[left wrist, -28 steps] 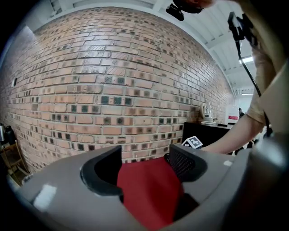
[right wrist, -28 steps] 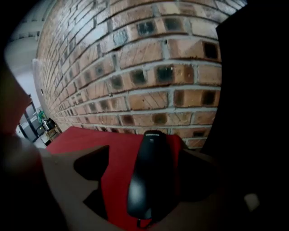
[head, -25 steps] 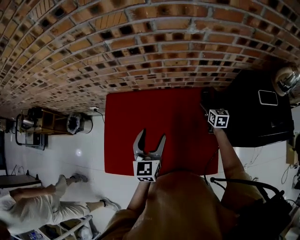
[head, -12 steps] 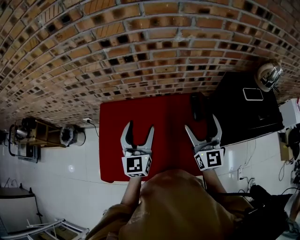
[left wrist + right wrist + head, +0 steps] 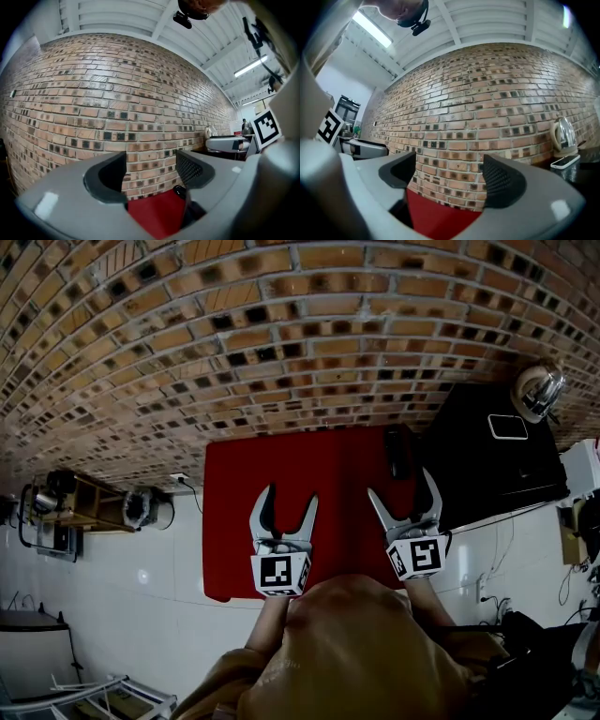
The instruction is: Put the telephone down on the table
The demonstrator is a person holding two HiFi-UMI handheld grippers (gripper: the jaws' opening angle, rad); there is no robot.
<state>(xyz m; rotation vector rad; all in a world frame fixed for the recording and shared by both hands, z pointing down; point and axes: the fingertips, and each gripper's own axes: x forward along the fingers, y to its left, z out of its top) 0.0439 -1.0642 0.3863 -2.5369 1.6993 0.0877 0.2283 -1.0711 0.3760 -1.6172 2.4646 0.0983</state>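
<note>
The black telephone (image 5: 397,454) lies flat on the red table (image 5: 309,549), near its far right corner, with nothing touching it. My right gripper (image 5: 403,486) hovers just in front of it; its jaws are closing and hold nothing. My left gripper (image 5: 288,498) hangs open and empty over the middle of the table. The left gripper view shows the telephone (image 5: 179,191) as a dark shape on the red table (image 5: 154,215), beyond the open left gripper (image 5: 151,171). In the right gripper view only the brick wall and the red table (image 5: 436,218) show past the right gripper (image 5: 449,176).
A brick wall (image 5: 281,334) stands right behind the table. To the right is a black counter (image 5: 497,474) with a kettle (image 5: 536,390) and a white-rimmed device (image 5: 507,427). A wooden rack (image 5: 84,507) stands on the white floor at left.
My right gripper has come away from the telephone, back toward me and upward, leaving the telephone lying on the table. The left gripper has risen a little.
</note>
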